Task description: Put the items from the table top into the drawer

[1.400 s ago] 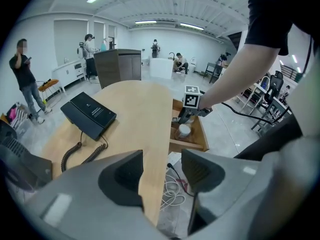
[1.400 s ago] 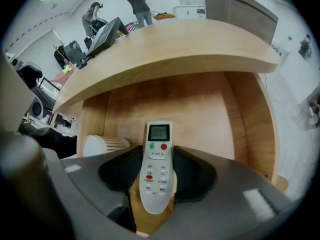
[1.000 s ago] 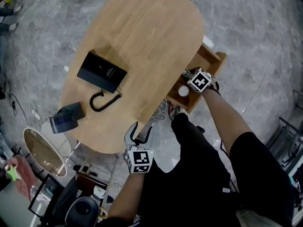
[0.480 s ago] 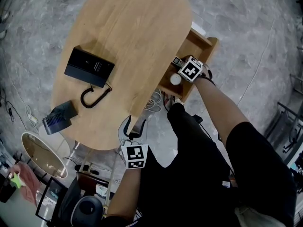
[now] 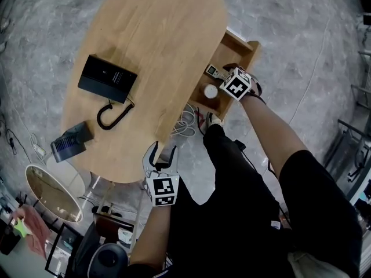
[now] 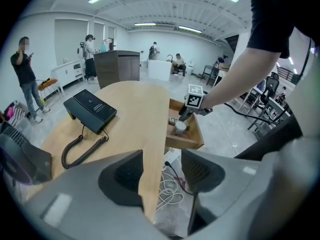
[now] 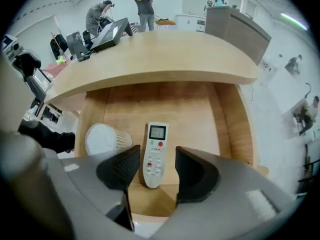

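A white remote (image 7: pixel 155 153) lies flat on the floor of the open wooden drawer (image 7: pixel 227 119), beside a white ribbed cup (image 7: pixel 102 139). My right gripper (image 7: pixel 156 171) hangs open just above the remote's near end, touching nothing. The head view shows the remote (image 5: pixel 213 70) and cup (image 5: pixel 210 91) in the drawer (image 5: pixel 246 50), with the right gripper (image 5: pixel 225 74) over them. A black desk phone (image 5: pixel 107 79) with a coiled cord (image 5: pixel 113 114) and a grey-blue device (image 5: pixel 71 142) rest on the oval table (image 5: pixel 162 33). My left gripper (image 5: pixel 162 152) is open at the table's near edge.
White cables (image 5: pixel 185 123) hang under the table by the drawer. A round mirror (image 5: pixel 52 193) and clutter stand on the floor at the lower left. In the left gripper view, people stand and sit far across the room, and the phone (image 6: pixel 90 109) is ahead on the left.
My right gripper has drawn back a little from inside the drawer, and the remote now lies uncovered on its floor. The left gripper has stayed at the table edge.
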Demonstrator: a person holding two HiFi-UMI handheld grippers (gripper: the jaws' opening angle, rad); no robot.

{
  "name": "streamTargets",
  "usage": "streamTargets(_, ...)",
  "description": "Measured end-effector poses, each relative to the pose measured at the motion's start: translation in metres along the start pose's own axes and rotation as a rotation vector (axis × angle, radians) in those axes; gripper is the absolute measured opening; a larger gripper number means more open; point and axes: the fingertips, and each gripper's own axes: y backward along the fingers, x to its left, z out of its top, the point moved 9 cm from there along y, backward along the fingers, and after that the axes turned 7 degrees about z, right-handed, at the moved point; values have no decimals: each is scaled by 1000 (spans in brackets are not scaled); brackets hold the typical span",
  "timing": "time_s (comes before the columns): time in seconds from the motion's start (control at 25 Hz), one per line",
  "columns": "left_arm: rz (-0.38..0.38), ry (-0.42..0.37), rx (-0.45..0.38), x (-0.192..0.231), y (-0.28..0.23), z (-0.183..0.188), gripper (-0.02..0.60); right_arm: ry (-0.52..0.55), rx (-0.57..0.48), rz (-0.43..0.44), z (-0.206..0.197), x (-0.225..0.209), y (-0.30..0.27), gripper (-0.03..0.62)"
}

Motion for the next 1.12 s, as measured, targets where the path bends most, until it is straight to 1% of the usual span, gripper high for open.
streamTargets(0.24, -12, -27, -26, 4, 17, -4, 255, -9, -74, -35, 1, 25, 37, 242)
streamTargets(0.48, -38, -96, -52, 12, 44, -9, 255, -30, -160, -81, -5, 64, 82, 230)
streamTargets(0.6, -30, -116, -60, 22, 60, -9, 255, -29, -181, -94, -4, 82, 101, 227)
streamTargets(0.8, -7, -132, -76, 42, 82, -6, 255, 18, -199, -116, 3, 104, 140, 221)
streamTargets(0.96, 16, -145, -95, 58, 100, -1, 255, 35, -251, -142, 15, 121, 183, 215)
streamTargets(1.12, 49, -154, -101, 73, 120, 10, 255, 60, -326, -165, 30, 139, 237, 207)
